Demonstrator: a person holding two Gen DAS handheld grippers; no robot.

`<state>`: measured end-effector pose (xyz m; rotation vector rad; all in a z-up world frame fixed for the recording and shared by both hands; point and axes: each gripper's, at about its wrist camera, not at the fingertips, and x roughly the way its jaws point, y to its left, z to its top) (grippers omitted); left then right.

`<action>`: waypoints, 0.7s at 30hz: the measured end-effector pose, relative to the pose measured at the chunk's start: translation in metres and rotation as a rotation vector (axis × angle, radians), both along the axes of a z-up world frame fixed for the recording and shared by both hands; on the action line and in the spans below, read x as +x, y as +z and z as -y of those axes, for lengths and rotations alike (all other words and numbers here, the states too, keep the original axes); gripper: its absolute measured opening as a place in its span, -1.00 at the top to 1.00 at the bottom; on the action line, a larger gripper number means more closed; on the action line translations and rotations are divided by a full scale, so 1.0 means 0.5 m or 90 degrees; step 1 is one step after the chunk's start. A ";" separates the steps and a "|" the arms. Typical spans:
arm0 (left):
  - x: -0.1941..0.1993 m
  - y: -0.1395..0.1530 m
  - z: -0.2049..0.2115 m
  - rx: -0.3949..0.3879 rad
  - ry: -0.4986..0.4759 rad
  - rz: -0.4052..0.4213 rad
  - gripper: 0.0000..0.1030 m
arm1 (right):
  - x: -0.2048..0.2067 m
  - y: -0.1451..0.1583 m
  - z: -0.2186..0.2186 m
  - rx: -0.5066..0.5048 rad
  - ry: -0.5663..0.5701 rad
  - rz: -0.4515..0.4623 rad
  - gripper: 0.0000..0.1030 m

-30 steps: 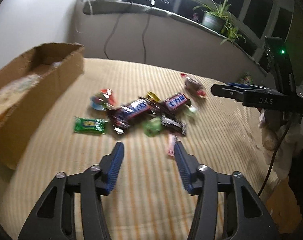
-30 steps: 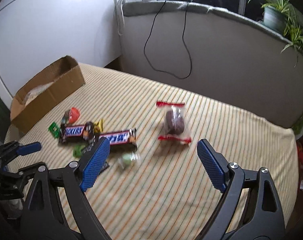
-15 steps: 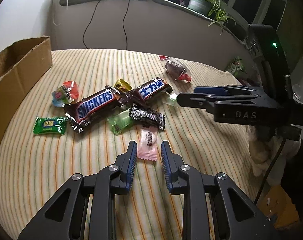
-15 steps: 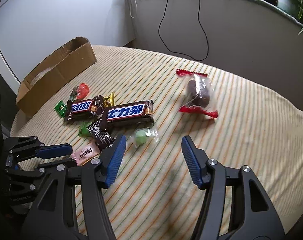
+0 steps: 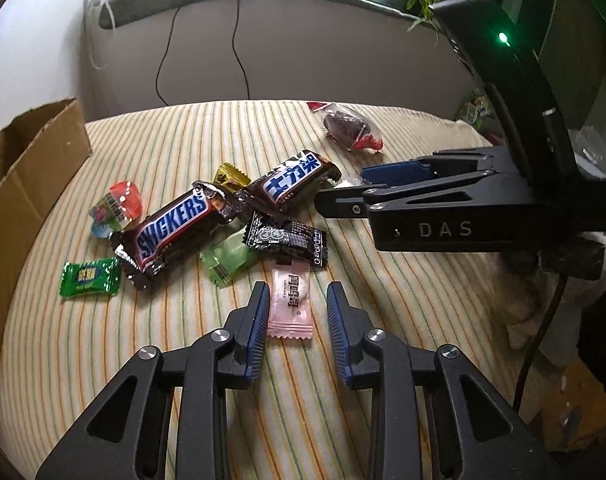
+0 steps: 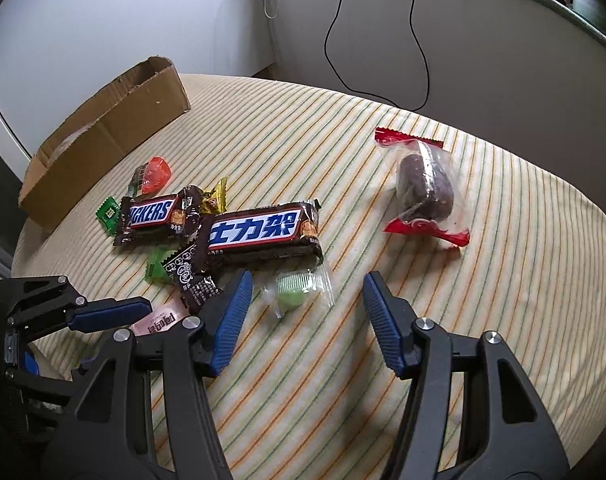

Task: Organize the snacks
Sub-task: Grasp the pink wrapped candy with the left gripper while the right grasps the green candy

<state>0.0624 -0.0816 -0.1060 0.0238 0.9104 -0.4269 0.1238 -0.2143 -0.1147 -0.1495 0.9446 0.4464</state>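
Snacks lie in a pile on a striped tablecloth (image 5: 151, 360). My left gripper (image 5: 297, 300) is open, its fingers on either side of a pink candy packet (image 5: 290, 304), not closed on it. Beyond lie two Snickers bars (image 5: 175, 228) (image 6: 259, 232), a black packet (image 5: 287, 238) and a green candy (image 5: 89, 279). My right gripper (image 6: 305, 290) is open, with a clear-wrapped green candy (image 6: 297, 290) between its fingers. A red-ended bag with a dark cake (image 6: 421, 190) lies further right.
An open cardboard box (image 6: 103, 140) stands at the table's left edge, also in the left wrist view (image 5: 19, 184). A grey wall with a hanging black cable (image 6: 383, 40) runs behind the table. The table edge falls off at the right.
Both grippers have moved closer to the pile. My left gripper has opened a little and now straddles the pink packet. My right gripper has come down around the clear-wrapped green candy.
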 end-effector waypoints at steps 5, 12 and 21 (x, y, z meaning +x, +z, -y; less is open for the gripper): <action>0.010 -0.006 0.013 0.012 -0.001 0.007 0.64 | 0.004 -0.002 -0.001 -0.005 -0.005 0.000 -0.01; 0.005 -0.006 0.009 0.011 -0.003 0.011 0.65 | 0.002 -0.003 -0.002 -0.015 -0.004 -0.001 0.26; -0.002 -0.003 -0.001 0.000 0.000 0.013 0.66 | -0.009 -0.001 0.012 -0.009 -0.013 -0.002 0.62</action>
